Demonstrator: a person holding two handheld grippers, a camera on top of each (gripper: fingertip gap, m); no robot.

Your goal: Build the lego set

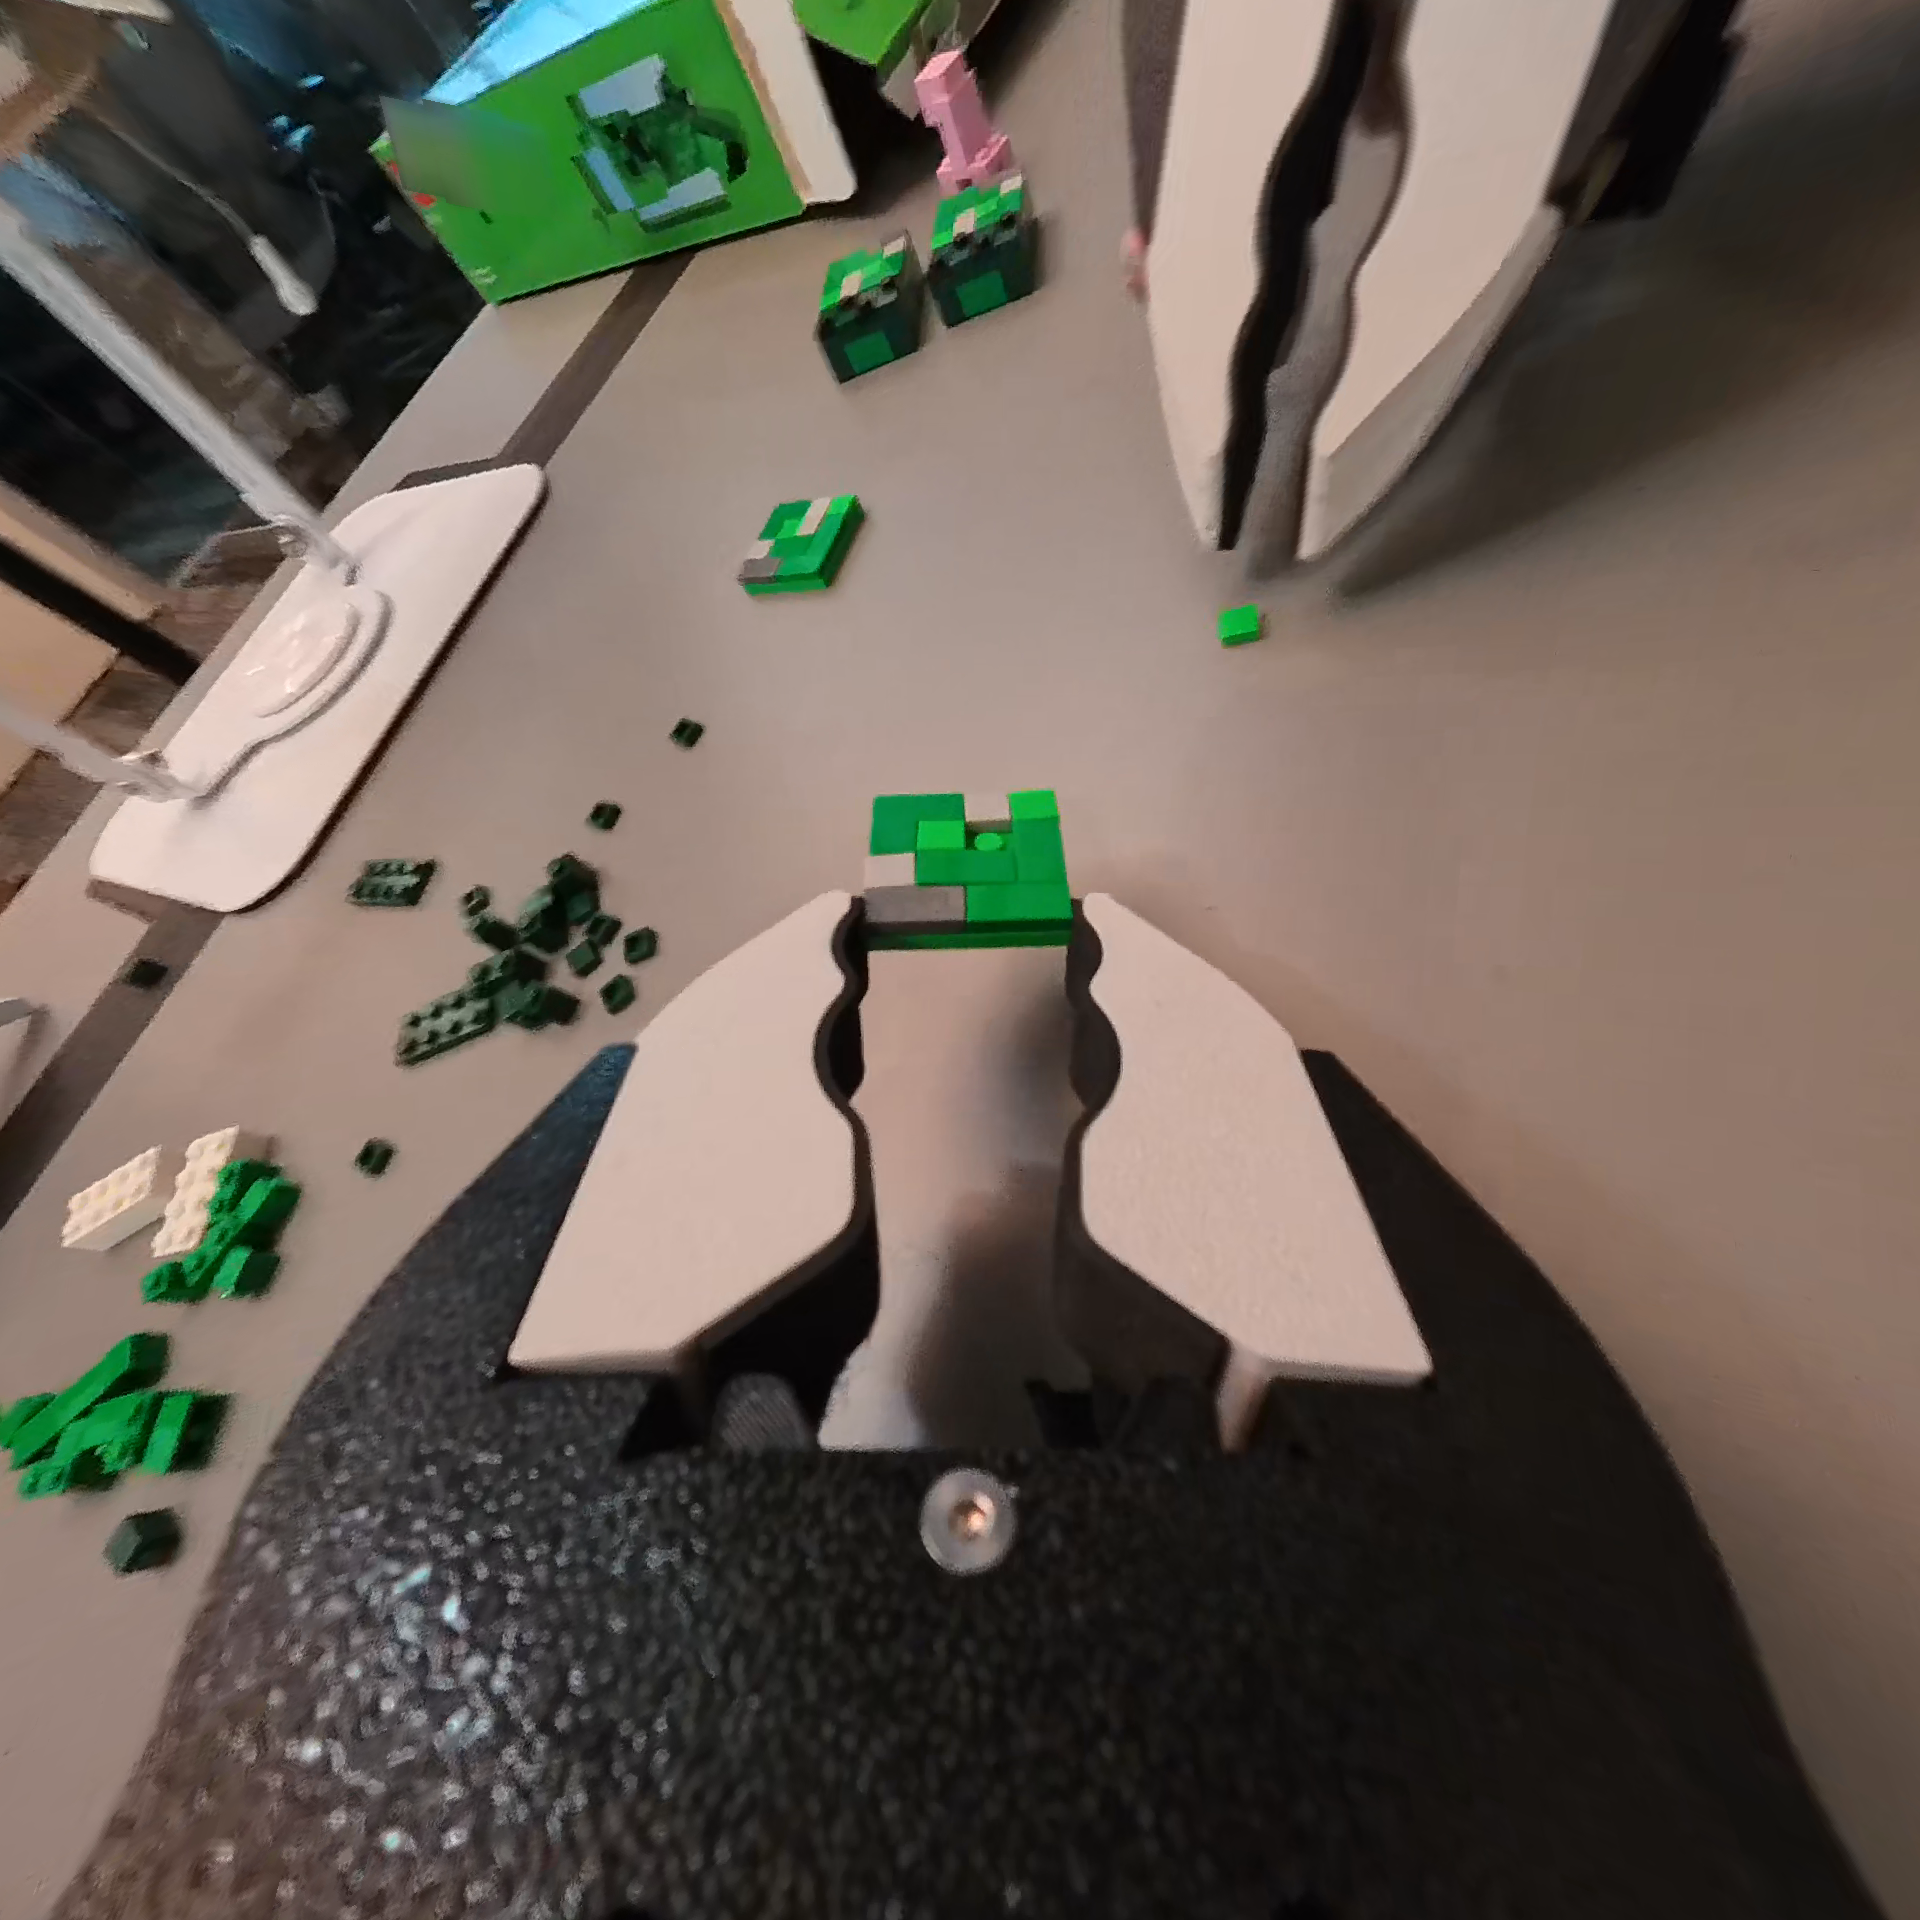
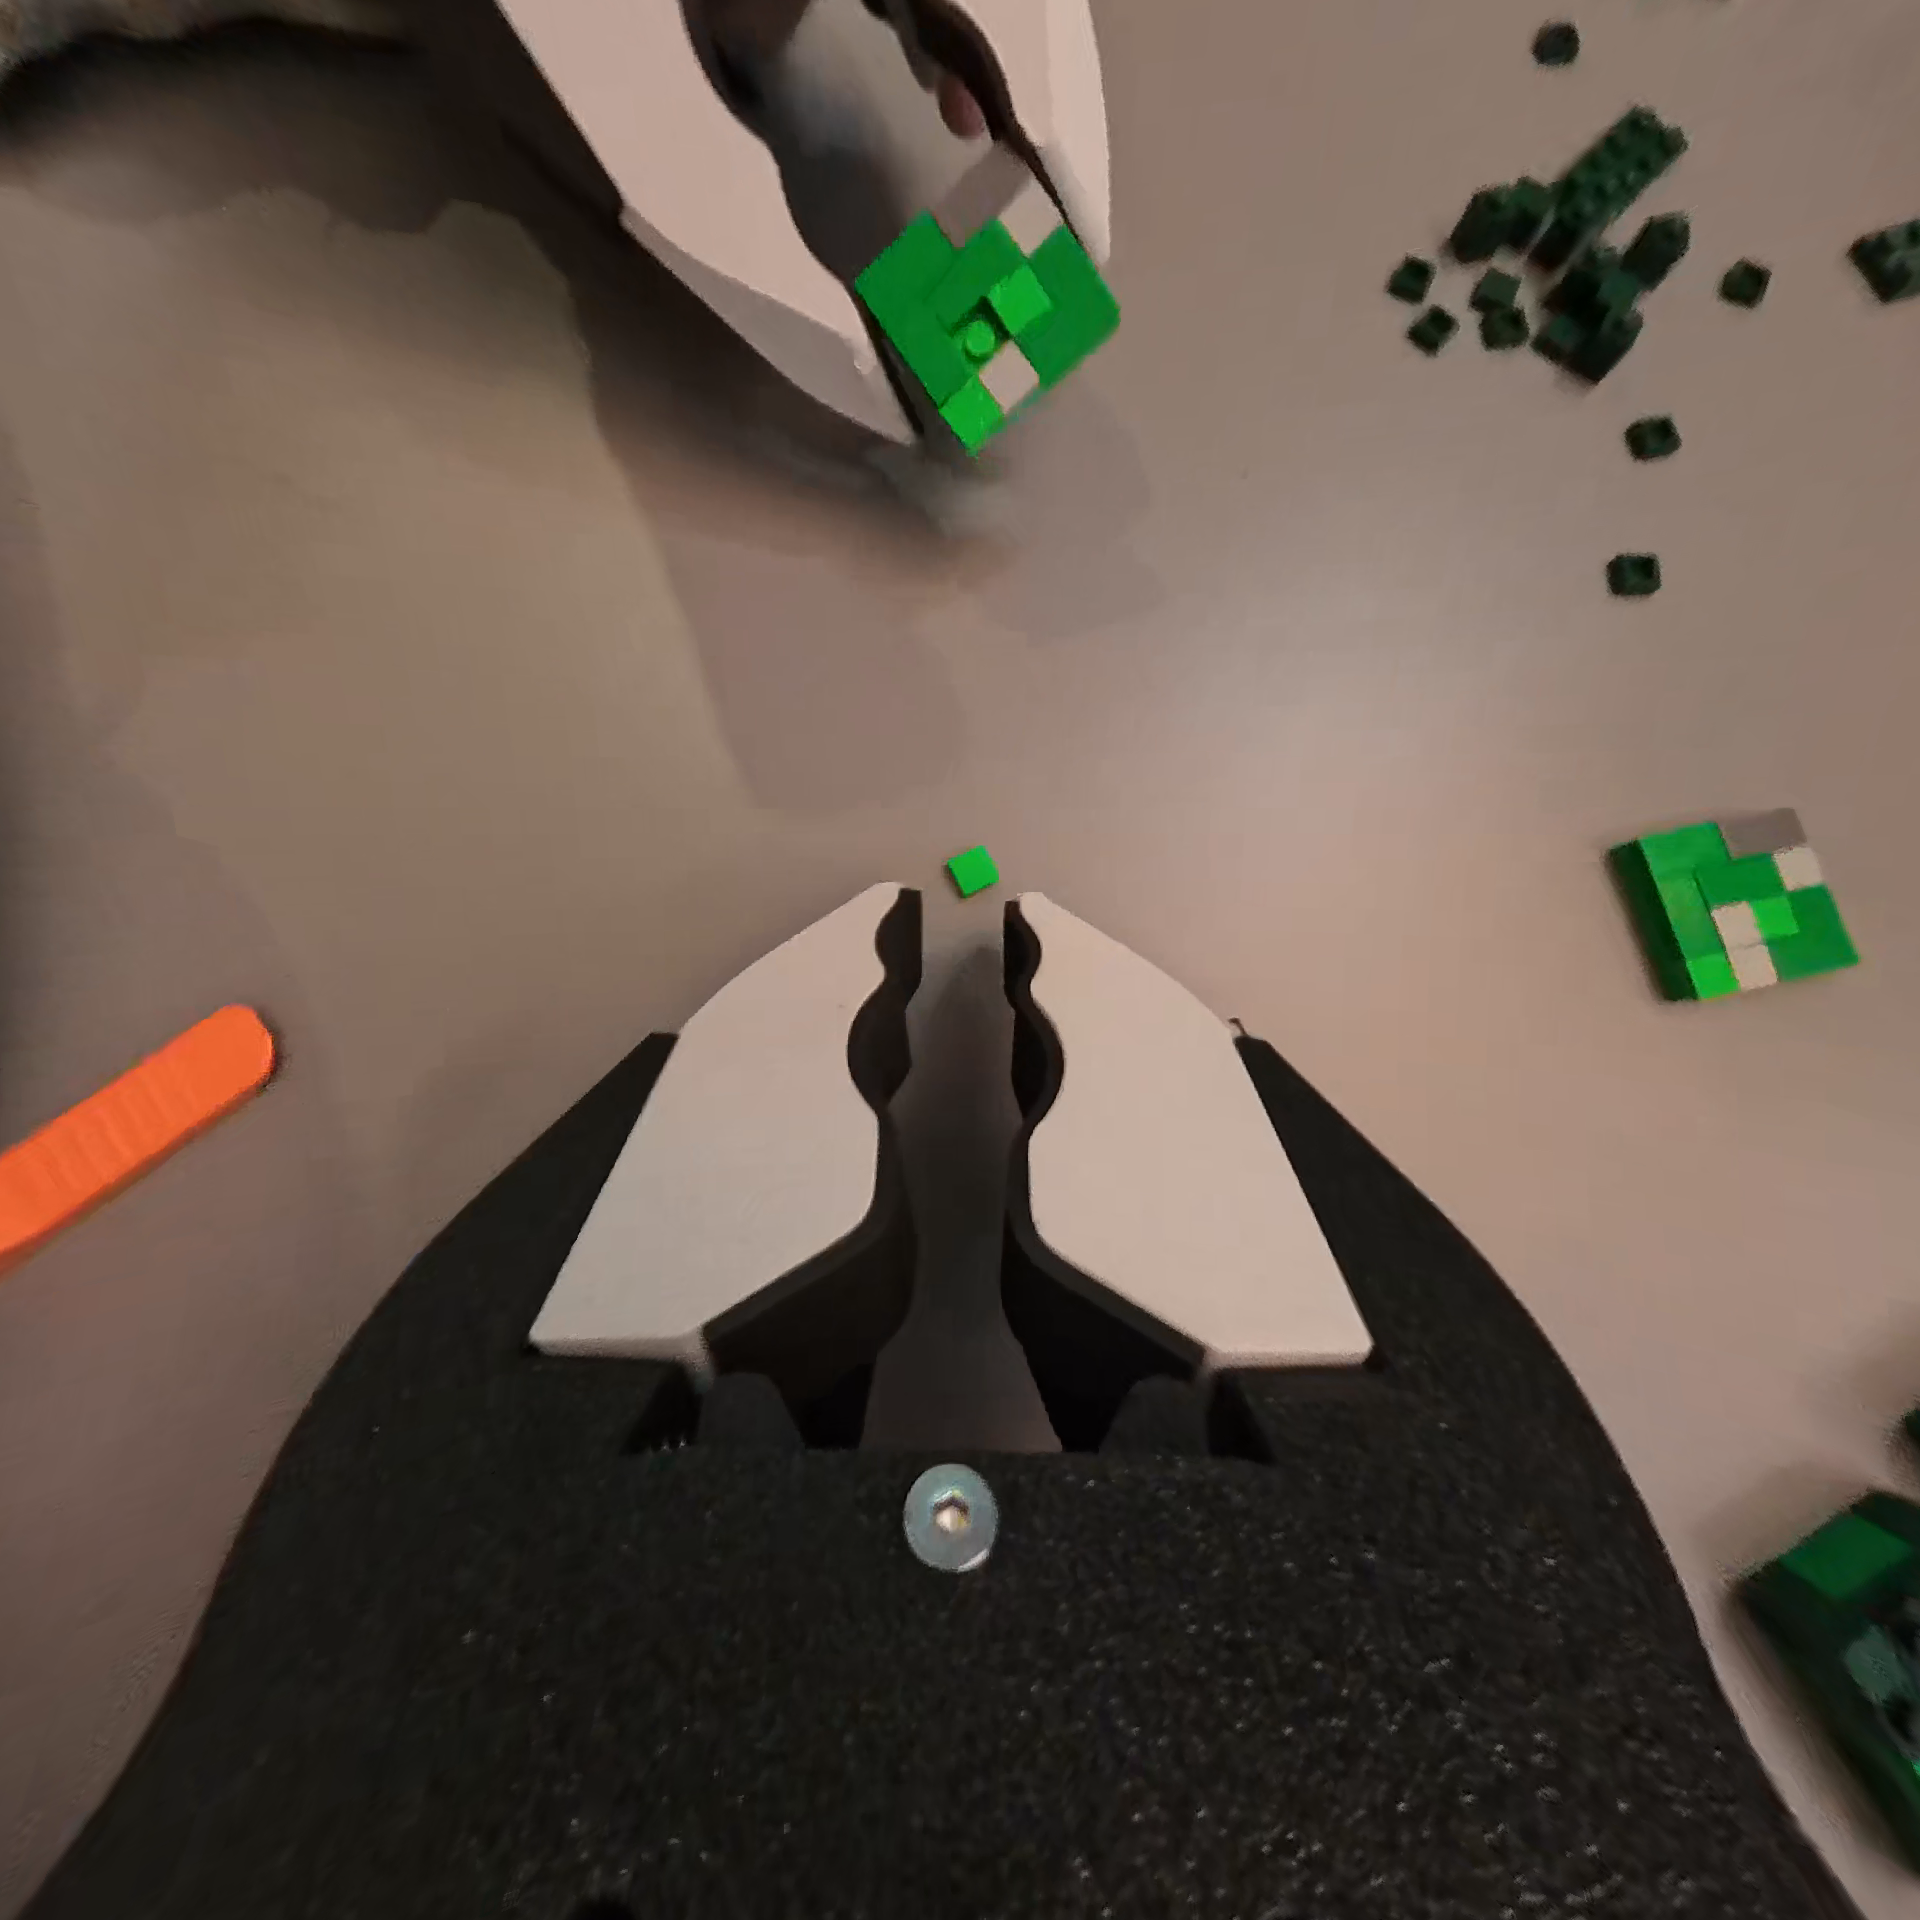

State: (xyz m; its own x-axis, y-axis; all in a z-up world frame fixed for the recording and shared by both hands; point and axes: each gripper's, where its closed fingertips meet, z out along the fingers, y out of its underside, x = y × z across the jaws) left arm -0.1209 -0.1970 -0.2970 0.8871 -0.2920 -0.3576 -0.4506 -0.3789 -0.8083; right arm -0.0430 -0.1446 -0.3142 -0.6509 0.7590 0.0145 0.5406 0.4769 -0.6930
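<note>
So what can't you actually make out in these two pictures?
- Green box, left wrist view: part masked, top cut off.
- Orange tool, right wrist view: left edge cuts it off.
- Dark green pile: blurred, separate pieces unclear.
- Pink figure: far and blurred, details unclear.

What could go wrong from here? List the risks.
1. The small green tile lies flat on the table; the right gripper, jaws slightly apart, may push it away rather than grasp it.
2. The left gripper pinches the green panel only at one edge; pressing a tile on could tilt it.
</note>
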